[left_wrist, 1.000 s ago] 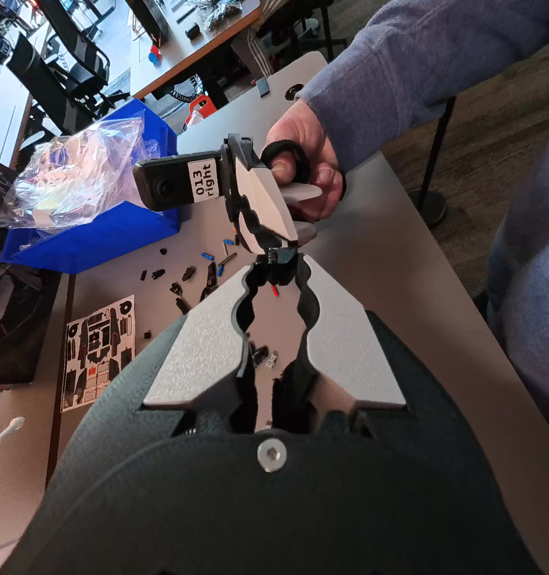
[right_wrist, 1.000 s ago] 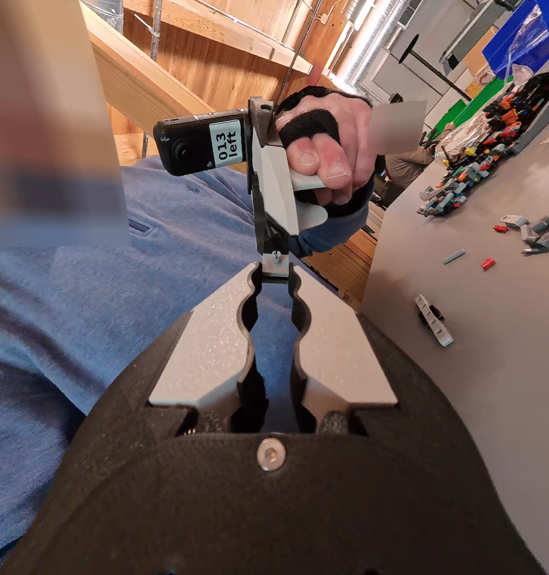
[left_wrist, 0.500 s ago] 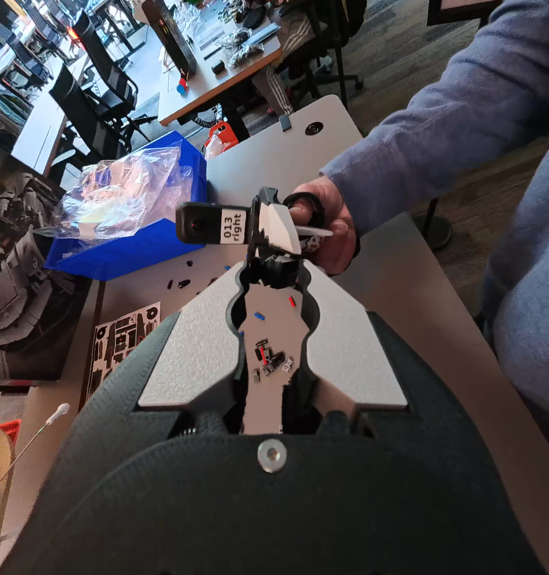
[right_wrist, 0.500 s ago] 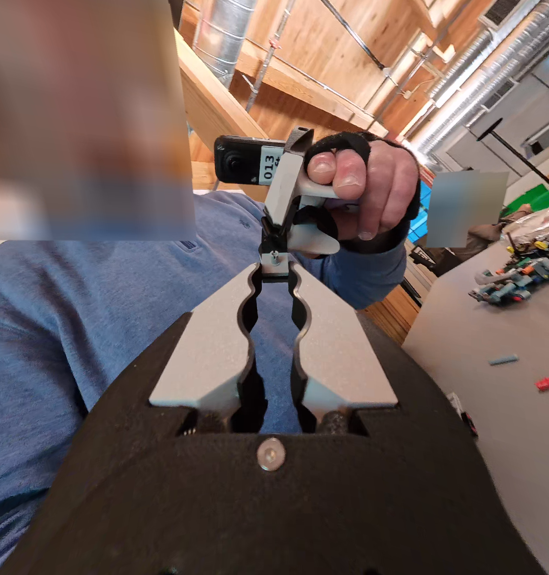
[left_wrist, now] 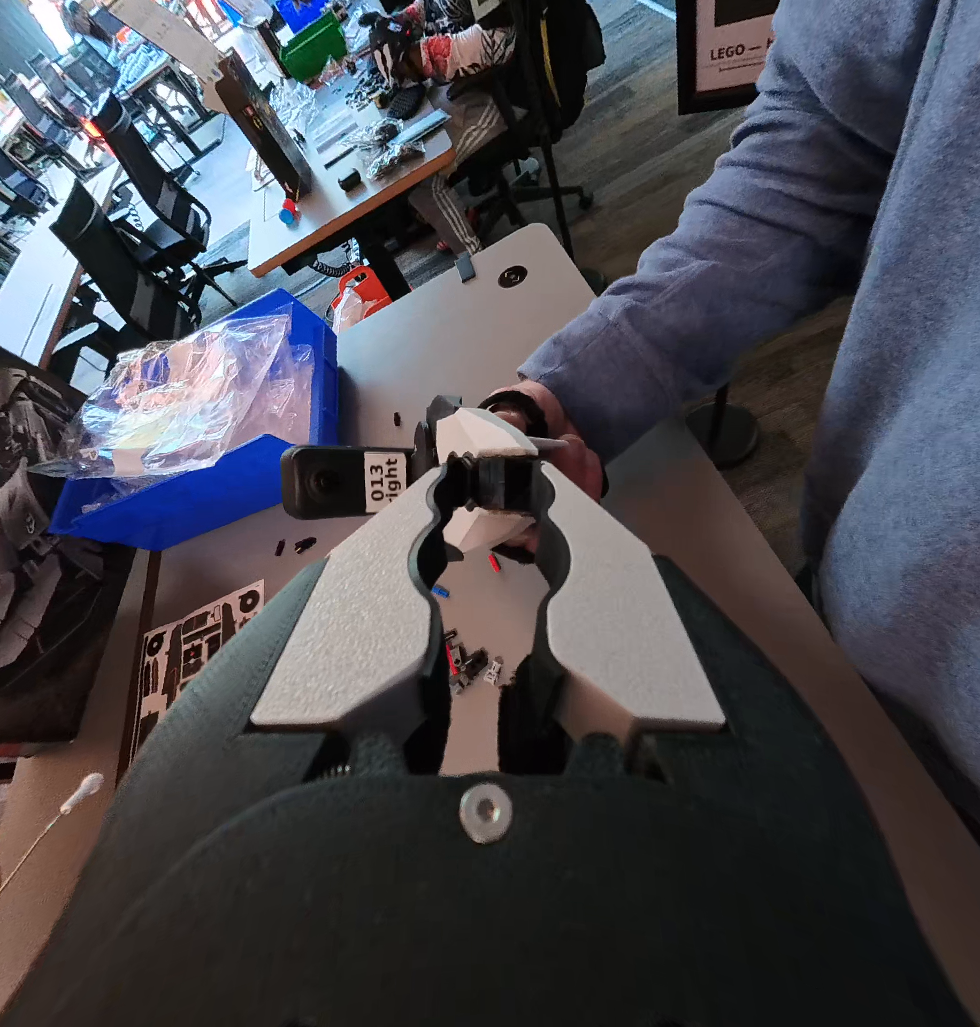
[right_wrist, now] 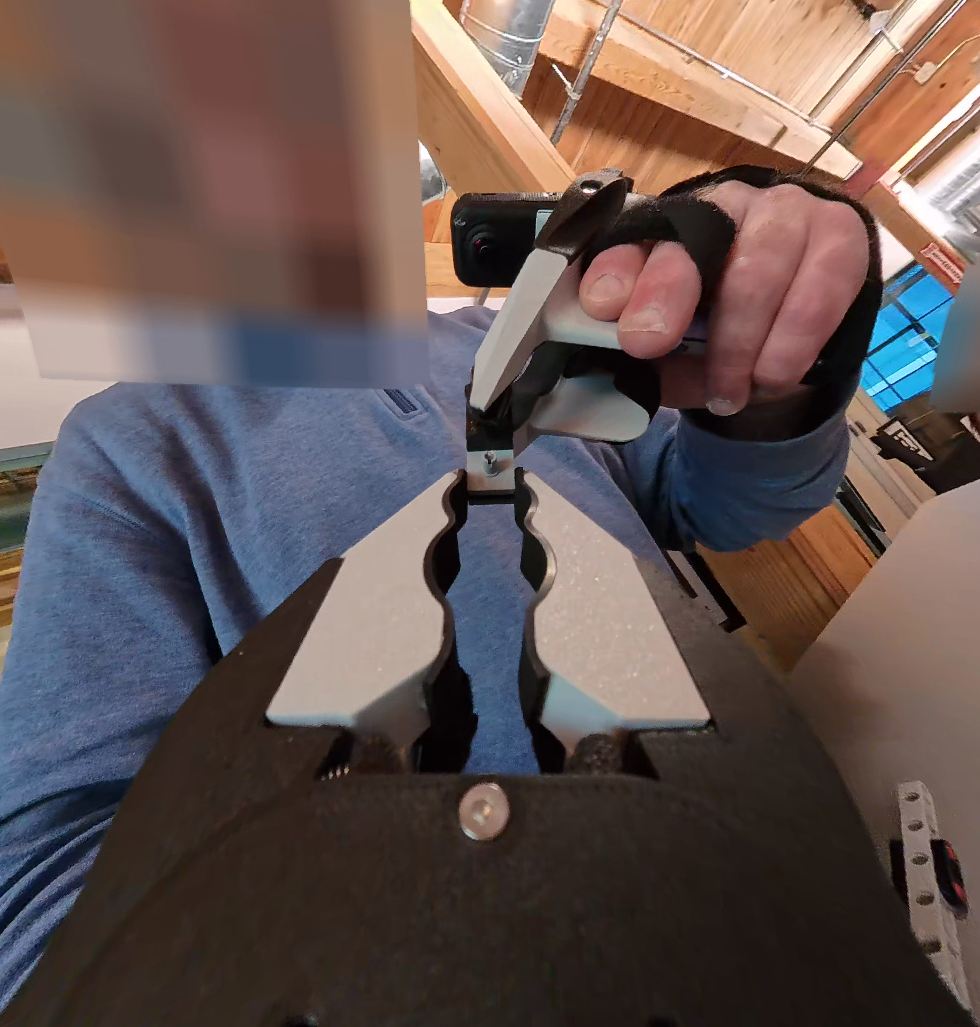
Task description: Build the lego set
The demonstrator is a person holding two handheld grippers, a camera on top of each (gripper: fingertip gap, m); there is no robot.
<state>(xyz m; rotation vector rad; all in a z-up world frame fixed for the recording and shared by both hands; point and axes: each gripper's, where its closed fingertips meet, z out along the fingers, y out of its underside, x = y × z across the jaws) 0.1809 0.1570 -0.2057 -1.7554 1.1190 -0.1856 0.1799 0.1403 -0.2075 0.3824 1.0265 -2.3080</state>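
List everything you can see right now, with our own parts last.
table: one, grey, under everything
bin: one, blue, table's far left
plastic bag: one, clear, in the bin
sticker sheet: one, black and white, near the bin
loose pieces: several, black, grey and red, mid-table
pins: one red, one blue, lying apart
holed beam: one, grey, on the table
cotton swab: one, white, lower left
lego sub-assembly: one, black and grey, held by both grippers
left gripper: shut on it
right gripper: shut on it
hands: two, one per gripper
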